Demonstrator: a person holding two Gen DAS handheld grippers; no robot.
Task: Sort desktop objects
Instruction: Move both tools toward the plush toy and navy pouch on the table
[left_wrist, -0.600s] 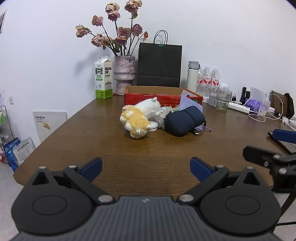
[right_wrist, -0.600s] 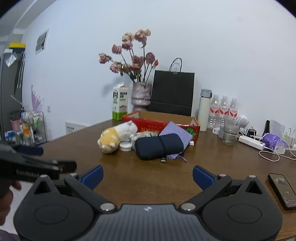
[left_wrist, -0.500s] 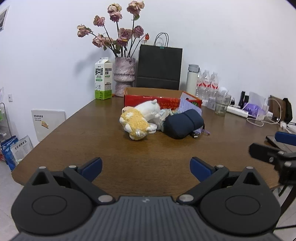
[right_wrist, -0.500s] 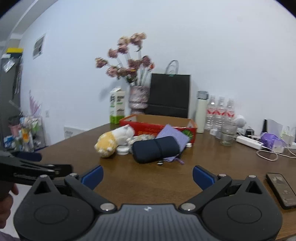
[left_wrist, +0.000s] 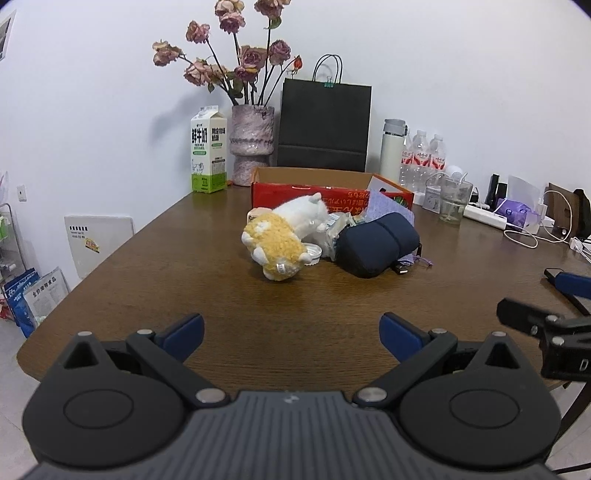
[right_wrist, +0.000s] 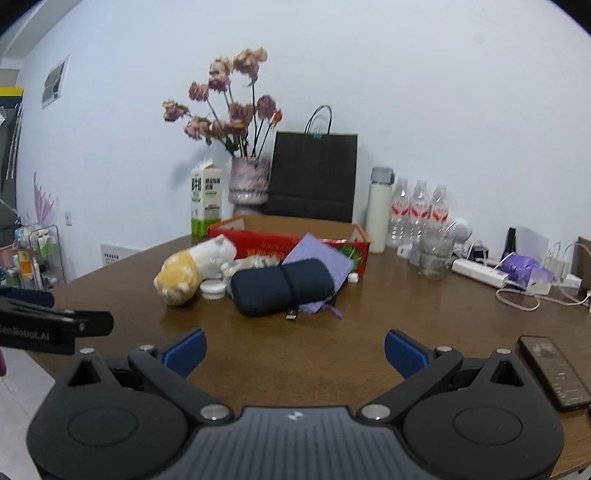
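1. Plush toy (left_wrist: 275, 245), dark pouch (left_wrist: 376, 243) and red box (left_wrist: 328, 192) cluster mid-counter (left_wrist: 184, 280), at 12 o'clock.
2. Left tool (left_wrist: 291, 332) and right tool (right_wrist: 295, 354): jaws spread, empty, above bare near counter.
3. Phone (right_wrist: 554, 371) lies at 3 o'clock near the edge; bottles (left_wrist: 421, 157) line the far edge.

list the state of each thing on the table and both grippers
left gripper: open, empty
right gripper: open, empty
red cardboard box: open top
yellow plush toy: lying on its side
white plush toy: lying against the yellow one
navy pouch: closed, strapped, lying flat
milk carton: upright, closed
white thermos: upright, lid on
black paper bag: upright, clipped shut
phone: lying flat
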